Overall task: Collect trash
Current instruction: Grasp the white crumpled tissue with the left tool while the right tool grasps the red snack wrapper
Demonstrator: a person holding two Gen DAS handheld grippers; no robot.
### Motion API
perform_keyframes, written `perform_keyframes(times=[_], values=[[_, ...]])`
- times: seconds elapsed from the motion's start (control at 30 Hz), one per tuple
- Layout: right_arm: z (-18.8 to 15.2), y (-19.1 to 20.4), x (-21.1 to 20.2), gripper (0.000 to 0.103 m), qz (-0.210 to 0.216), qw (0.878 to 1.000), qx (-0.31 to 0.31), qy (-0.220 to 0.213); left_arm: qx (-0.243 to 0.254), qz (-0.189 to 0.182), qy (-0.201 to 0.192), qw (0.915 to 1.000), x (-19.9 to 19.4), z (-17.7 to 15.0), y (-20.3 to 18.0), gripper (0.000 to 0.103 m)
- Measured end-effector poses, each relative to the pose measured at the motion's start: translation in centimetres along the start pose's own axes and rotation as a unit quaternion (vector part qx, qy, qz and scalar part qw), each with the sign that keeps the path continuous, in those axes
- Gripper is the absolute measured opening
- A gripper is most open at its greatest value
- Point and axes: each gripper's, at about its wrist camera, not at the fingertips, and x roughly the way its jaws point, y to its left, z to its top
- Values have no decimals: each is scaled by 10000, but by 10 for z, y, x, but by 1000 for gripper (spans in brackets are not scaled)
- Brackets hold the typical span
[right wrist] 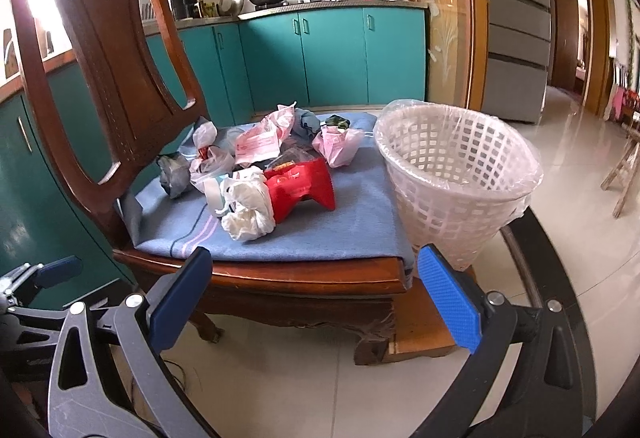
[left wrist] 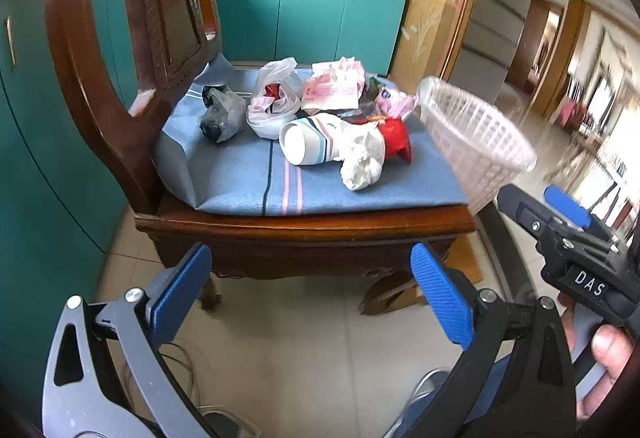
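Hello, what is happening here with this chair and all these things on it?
A person holds a two-finger gripper in each hand to collect trash. The left gripper and the right gripper are both open and empty, in front of the wooden chair. Crumpled bags and wrappers, a white crumpled bag nearest, lie on its blue cushion. The lined white basket is beside them.

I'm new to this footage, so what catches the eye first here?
A heap of crumpled trash sits mid-seat on the blue cushion of a carved wooden chair. A white lattice wastebasket lined with clear plastic stands at the seat's right edge. Both grippers hang open before the chair, empty.
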Motion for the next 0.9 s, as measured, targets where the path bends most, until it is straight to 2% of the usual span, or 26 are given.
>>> perform_keyframes(times=[0.1,0.2,0.3,0.43,0.5,0.6,0.63,0.73,0.9], values=[[0,0,1,100,-6,10000,-28,-64,-340,-55,-132,9993,0,-1,8,100],[-1,0,3,100,-103,9998,-96,-124,-273,3,-332,9991,-1,-1,8,100],[0,-2,7,100,-184,9995,-151,-190,-217,-101,-487,9985,-3,-2,6,100],[2,-1,14,100,-257,9989,-366,-158,-98,-167,-111,9998,5,-2,1,100],[3,-3,15,100,-222,9990,-360,-161,134,-41,79,9999,9,0,-5,100],[9,-16,10,100,-145,9996,-13,-222,427,-20,56,9991,10,2,-16,100],[11,-21,9,100,-147,9995,129,-244,453,-70,70,9989,13,4,-20,100],[16,-33,6,100,-180,9984,432,-330,442,109,69,9989,27,13,-30,100],[19,-38,7,100,-262,9979,452,-385,488,74,239,9985,71,32,-46,100]])
